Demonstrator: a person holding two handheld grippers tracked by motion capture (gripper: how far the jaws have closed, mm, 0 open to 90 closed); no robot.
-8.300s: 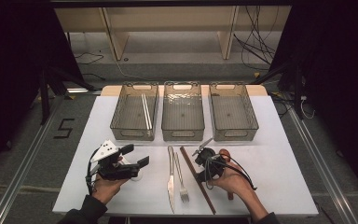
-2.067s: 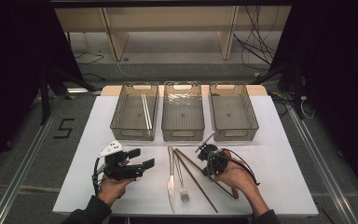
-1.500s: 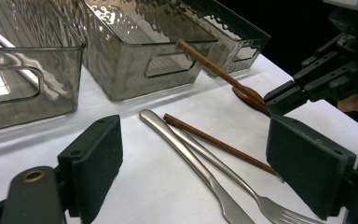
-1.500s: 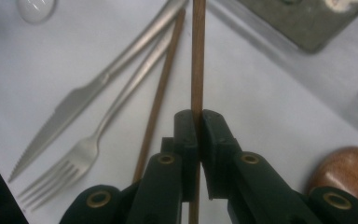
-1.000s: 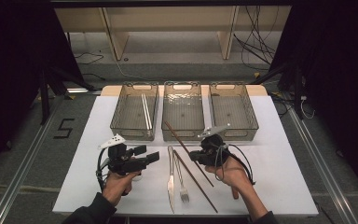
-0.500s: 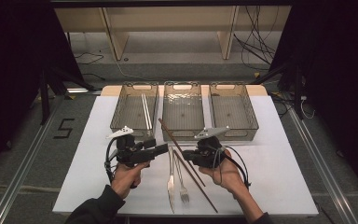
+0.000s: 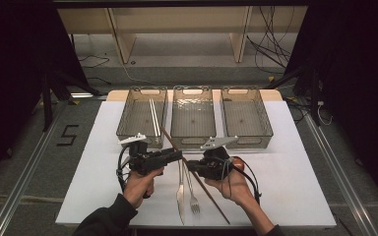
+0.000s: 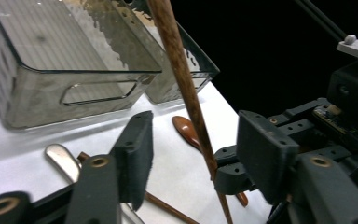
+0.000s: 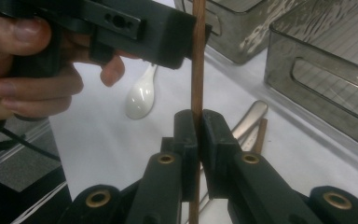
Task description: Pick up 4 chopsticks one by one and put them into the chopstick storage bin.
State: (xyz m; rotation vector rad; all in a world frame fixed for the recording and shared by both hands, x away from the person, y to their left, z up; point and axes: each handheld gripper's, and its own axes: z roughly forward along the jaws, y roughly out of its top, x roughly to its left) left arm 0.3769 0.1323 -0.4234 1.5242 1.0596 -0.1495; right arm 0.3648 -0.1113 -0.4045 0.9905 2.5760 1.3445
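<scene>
Now your right gripper (image 9: 198,135) is clamped on one brown chopstick (image 9: 197,70), with your left gripper (image 8: 193,154) closing in around the same stick.

Nearest your right jaws, the chopstick stands pinched between the pads and rises straight past them; your left gripper's black body sits just above that grip, touching the stick's side. Your left jaws have just been closing, yet the chopstick (image 8: 186,88) passes between them with a gap to each pad. Below lie a second chopstick (image 7: 215,200), a knife (image 7: 179,192) and a fork (image 7: 193,196). Beyond stand three clear bins (image 7: 193,140).
</scene>
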